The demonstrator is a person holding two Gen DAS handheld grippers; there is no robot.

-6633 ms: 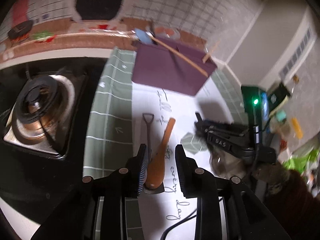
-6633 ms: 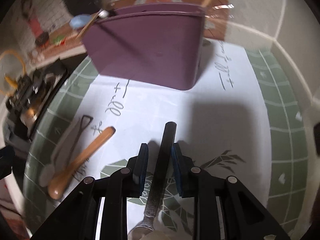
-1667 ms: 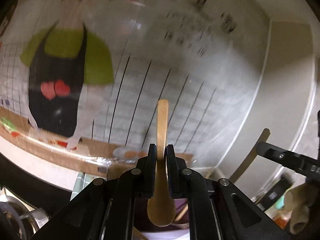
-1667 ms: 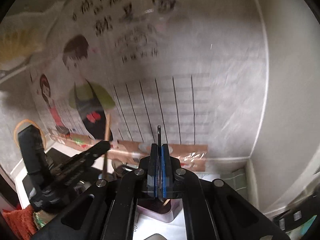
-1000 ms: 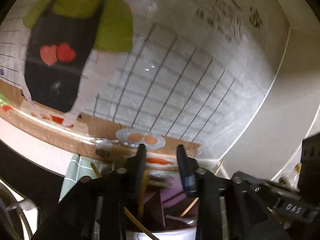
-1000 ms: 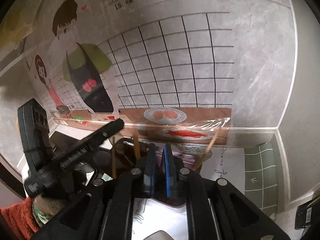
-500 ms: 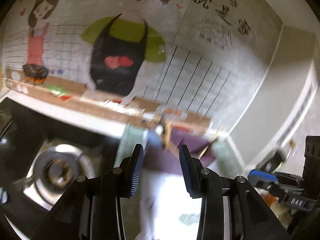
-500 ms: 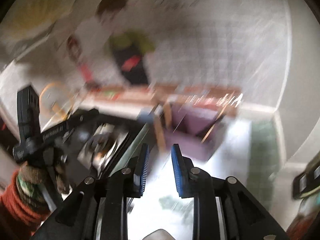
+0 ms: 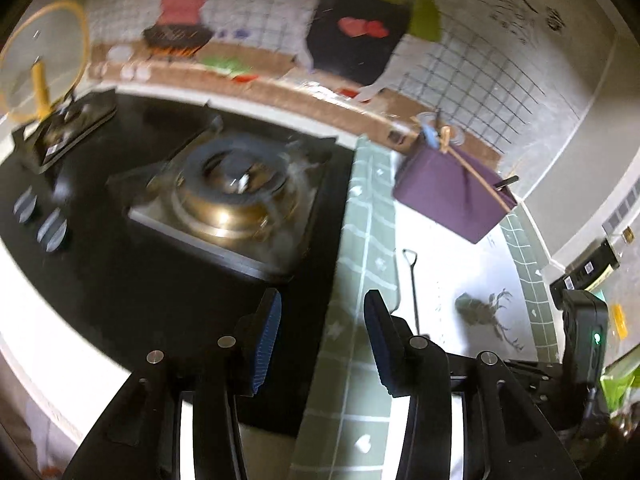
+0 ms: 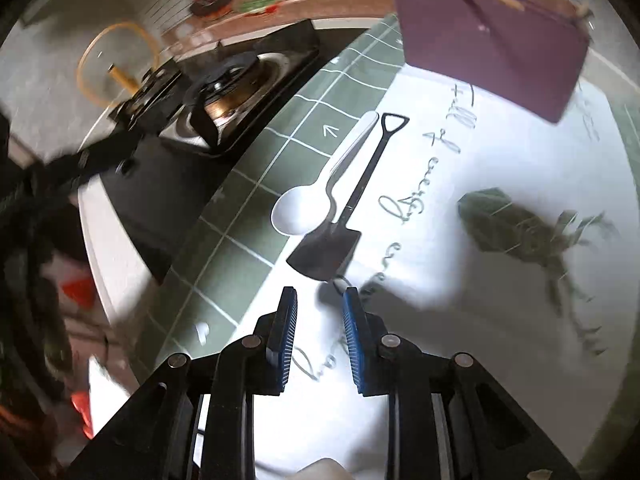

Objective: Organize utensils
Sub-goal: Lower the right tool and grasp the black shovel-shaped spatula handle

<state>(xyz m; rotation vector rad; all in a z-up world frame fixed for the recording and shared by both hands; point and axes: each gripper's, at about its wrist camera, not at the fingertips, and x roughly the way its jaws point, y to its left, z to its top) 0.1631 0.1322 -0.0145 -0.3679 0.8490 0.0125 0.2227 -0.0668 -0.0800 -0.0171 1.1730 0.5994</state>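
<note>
Purple, flat-sided holder holds thin wooden sticks. Nearer than it lie a glossy white spoon and slim black shovel-shaped spoon. Both ribbed-padded tongs, left tongs having just widened, right tongs, gape empty

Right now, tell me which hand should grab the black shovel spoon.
Probably the right. Its gripper hangs open just short of the black shovel spoon; the left gripper sits over the mat's green edge, off to the side.

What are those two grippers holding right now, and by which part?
Nothing. The left gripper and the right gripper are both open and empty. The white spoon and the black shovel-shaped utensil lie on the mat, untouched.
</note>
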